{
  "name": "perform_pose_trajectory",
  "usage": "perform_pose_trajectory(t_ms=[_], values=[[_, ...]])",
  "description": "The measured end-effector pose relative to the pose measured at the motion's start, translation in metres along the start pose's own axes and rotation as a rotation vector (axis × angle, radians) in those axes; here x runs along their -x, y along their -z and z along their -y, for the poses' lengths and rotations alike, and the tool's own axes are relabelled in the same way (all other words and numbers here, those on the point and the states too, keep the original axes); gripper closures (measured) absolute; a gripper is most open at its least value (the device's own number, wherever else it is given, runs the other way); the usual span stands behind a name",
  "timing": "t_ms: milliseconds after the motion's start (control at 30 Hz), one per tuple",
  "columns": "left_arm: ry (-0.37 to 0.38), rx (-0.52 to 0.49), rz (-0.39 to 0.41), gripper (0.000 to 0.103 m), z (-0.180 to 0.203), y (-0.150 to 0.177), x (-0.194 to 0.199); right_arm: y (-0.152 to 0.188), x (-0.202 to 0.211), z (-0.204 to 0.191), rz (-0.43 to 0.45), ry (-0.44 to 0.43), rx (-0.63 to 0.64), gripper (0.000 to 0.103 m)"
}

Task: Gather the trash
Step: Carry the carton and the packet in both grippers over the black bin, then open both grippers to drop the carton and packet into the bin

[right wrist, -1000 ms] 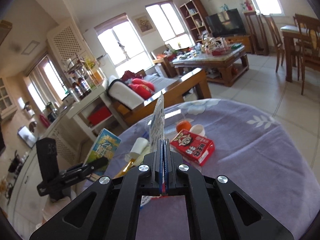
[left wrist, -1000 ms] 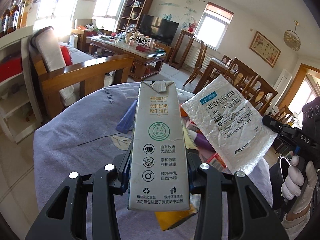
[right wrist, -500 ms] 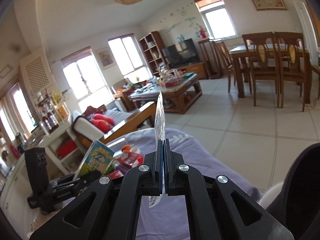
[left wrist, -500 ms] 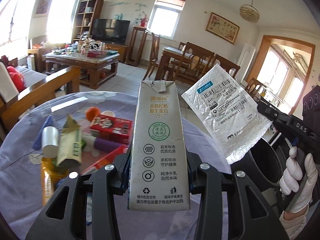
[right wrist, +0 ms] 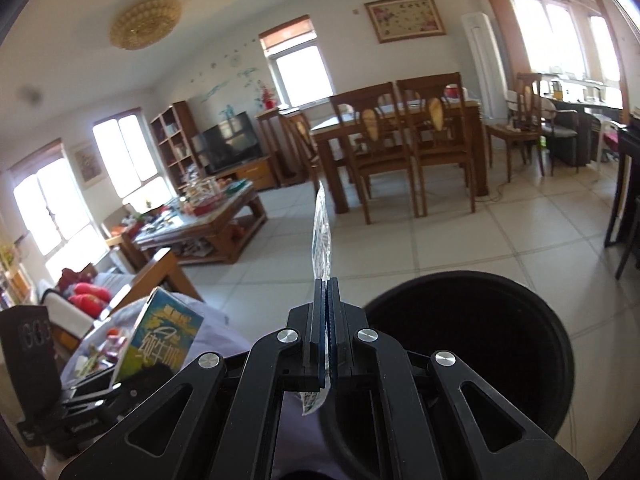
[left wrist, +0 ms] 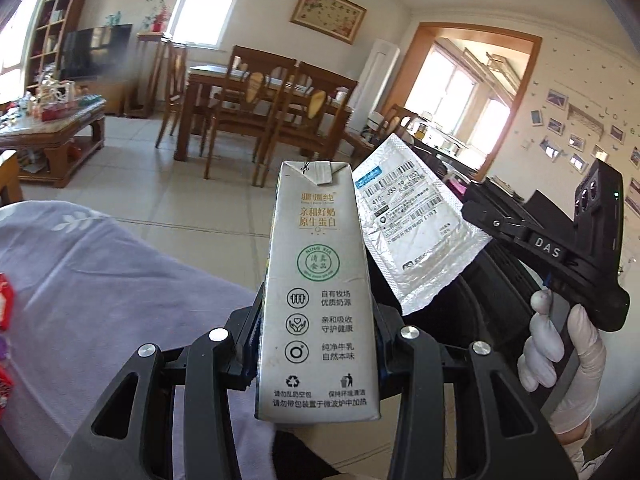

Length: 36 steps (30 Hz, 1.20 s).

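The grey milk carton (left wrist: pixel 318 292) at the centre of the left wrist view carries Chinese print in gold and black, a green round seal reading "NING XIA", three round icons, and a recycling mark and a bin mark near its bottom edge. To its right, the silver mailer pouch (left wrist: pixel 416 228) bears a white shipping label with barcodes and "410- J33 19". Further right, the right gripper (left wrist: pixel 472 202) shows "DAS" in white letters.

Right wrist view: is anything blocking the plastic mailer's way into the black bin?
Nothing visible. The right tongs grip the mailer just left of the bin; its open mouth shows nothing across it.
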<state>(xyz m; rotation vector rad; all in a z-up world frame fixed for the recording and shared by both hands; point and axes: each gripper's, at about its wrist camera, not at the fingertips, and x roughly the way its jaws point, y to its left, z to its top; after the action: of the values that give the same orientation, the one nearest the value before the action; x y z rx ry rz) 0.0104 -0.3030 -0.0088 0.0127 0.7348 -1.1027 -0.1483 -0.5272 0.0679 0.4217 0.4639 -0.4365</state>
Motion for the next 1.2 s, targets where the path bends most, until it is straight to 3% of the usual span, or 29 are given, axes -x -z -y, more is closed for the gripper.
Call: perform_pose_trajectory(t_ms=[133,267,400,767,800,833,867,900,933,1200], values=[[0.102,-0.011,-0.066,0.062,0.032,0.002,-0.043,0.010,-0.004,0.047,-0.034,0.070,-0.044,0.101],[0.145,-0.013,-0.113,0.062,0.056,0.004,-0.073,0.021,-0.013,0.071,-0.071,0.093,-0.068,0.101],[0.148,-0.034,-0.156,0.061,0.068,0.005,-0.098,0.024,-0.027,0.083,-0.107,0.105,-0.091,0.101],[0.114,-0.043,-0.251,0.059,0.091,0.016,-0.121,0.026,-0.043,0.087,-0.160,0.171,-0.158,0.099],[0.112,-0.043,-0.257,0.054,0.092,0.016,-0.121,0.025,-0.045,0.087,-0.167,0.169,-0.166,0.094],[0.106,-0.043,-0.255,0.044,0.093,0.017,-0.121,0.026,-0.046,0.088,-0.166,0.171,-0.171,0.081],[0.100,-0.047,-0.242,0.041,0.094,0.017,-0.120,0.026,-0.046,0.090,-0.158,0.183,-0.170,0.073],[0.094,-0.054,-0.227,0.037,0.095,0.017,-0.117,0.026,-0.044,0.089,-0.148,0.199,-0.165,0.056],[0.090,-0.061,-0.217,0.033,0.095,0.016,-0.115,0.025,-0.043,0.088,-0.135,0.213,-0.158,0.046],[0.039,-0.082,-0.139,0.031,0.088,0.017,-0.074,0.028,-0.036,0.078,-0.092,0.160,-0.130,0.045]])
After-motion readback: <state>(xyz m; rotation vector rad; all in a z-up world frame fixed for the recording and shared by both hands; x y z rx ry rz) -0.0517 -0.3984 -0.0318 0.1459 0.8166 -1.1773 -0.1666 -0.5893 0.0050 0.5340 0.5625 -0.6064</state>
